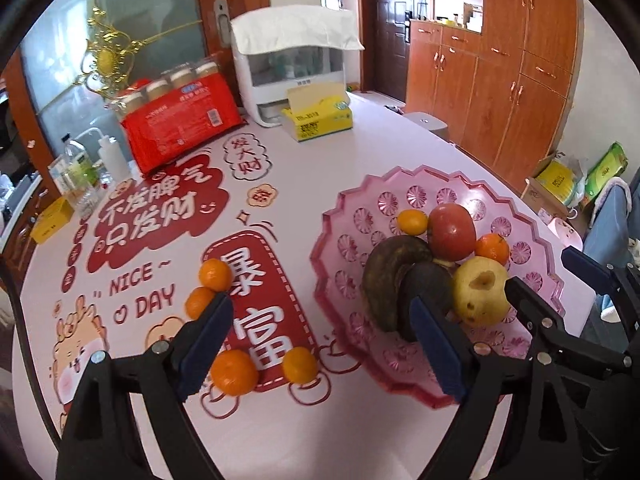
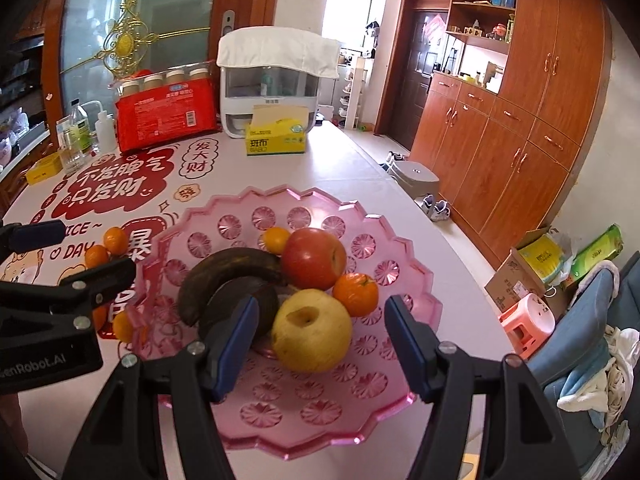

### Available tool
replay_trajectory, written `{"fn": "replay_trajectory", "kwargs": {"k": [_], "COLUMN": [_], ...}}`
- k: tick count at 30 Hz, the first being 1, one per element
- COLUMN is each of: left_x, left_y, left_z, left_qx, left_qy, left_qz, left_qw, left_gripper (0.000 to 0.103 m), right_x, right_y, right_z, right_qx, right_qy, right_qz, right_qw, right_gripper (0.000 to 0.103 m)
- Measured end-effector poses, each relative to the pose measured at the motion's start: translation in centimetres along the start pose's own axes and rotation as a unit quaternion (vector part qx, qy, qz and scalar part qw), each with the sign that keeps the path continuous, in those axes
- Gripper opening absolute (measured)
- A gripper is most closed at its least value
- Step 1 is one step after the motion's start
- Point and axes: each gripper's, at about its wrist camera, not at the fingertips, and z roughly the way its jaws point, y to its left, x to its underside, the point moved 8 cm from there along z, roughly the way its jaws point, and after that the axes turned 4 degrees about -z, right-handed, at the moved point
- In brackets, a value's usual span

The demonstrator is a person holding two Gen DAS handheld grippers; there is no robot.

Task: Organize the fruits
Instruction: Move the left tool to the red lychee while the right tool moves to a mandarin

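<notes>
Left wrist view is showing the left gripper (image 1: 320, 344) hanging wide apart and empty over four oranges (image 1: 234, 372) lying on the worktop (image 1: 360, 128) beside the pink plate (image 1: 404, 184). Right wrist view is showing the right gripper (image 2: 322, 344) standing partly spread, gripping nothing, above the plate, which is holding a yellow apple (image 2: 312, 330), a red apple (image 2: 314, 258), dark bananas (image 2: 224, 276) and two more oranges

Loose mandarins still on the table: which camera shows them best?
The left wrist view. All four loose mandarins lie clear on the table, left of the pink tray. In the right wrist view, the left gripper and the tray rim hide them partly.
</notes>
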Motion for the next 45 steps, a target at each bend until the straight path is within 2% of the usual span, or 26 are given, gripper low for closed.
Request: {"fn": "replay_trajectory", "kwargs": {"k": [10,16,28,37,45], "left_x": [2.1,3.6,6.1,8.0,9.7], "left_y": [3.3,6.4,17.2,21.5,22.1], "left_z": [-2.8,-4.9,-9.2,-8.3,-4.6], "left_qx": [0.006,-0.003,-0.08,-0.109,-0.092], "left_qy": [0.001,-0.013,-0.049,-0.037,0.004], "left_qz": [-0.043,-0.069,-0.137,-0.159,-0.152], "left_qw": [0.9991,0.9975,0.9861,0.9806,0.9841], "left_gripper": [0.089,0.089,0.089,0.09,0.09], "right_x": [0.4,0.0,-0.5,-0.6,0.1], "right_y": [2.1,4.4,10.4,15.8,20.4], "right_z": [-2.8,-4.7,-6.2,-6.2,-4.5], "right_qx": [-0.02,-0.05,-0.127,-0.171,-0.208], "right_qy": [-0.013,-0.026,-0.039,-0.044,-0.038], "right_qz": [-0.007,-0.015,-0.055,-0.098,-0.139], "right_qw": [1.0,0.998,0.99,0.979,0.967], "right_gripper": [0.066,0.066,0.066,0.066,0.066]}}
